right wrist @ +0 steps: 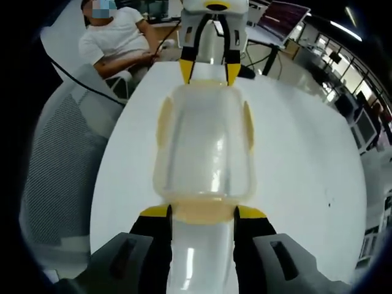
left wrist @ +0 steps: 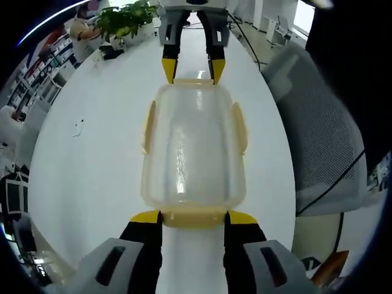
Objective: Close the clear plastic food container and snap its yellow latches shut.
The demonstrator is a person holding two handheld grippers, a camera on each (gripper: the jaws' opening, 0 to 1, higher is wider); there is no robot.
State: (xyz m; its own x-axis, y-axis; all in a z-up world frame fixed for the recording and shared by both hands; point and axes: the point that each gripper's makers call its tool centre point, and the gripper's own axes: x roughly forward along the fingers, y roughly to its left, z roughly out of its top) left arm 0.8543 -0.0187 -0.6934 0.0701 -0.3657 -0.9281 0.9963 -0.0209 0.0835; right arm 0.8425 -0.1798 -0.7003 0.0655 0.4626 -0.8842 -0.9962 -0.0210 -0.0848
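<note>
container: clear plastic food container (left wrist: 193, 147) lid on, flat on white desk (left wrist: 92, 153), lying lengthwise between the two grippers
latches: yellow latches (left wrist: 193, 216) on both ends and both long sides
left gripper (left wrist: 193, 216): jaws spread, straddling near end latch
right gripper (right wrist: 203, 211): jaws spread, straddling opposite end latch
surroundings: mesh chair (right wrist: 64, 177) beside desk, potted plant (left wrist: 125, 21) at far end

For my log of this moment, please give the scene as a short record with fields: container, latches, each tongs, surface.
container: clear plastic food container, lid on, lying on the table
latches: yellow latches on all four sides; whether snapped cannot be told
left tongs: left tongs open, jaws at each side of the near end latch
right tongs: right tongs open, at the opposite end latch
surface: white table
</note>
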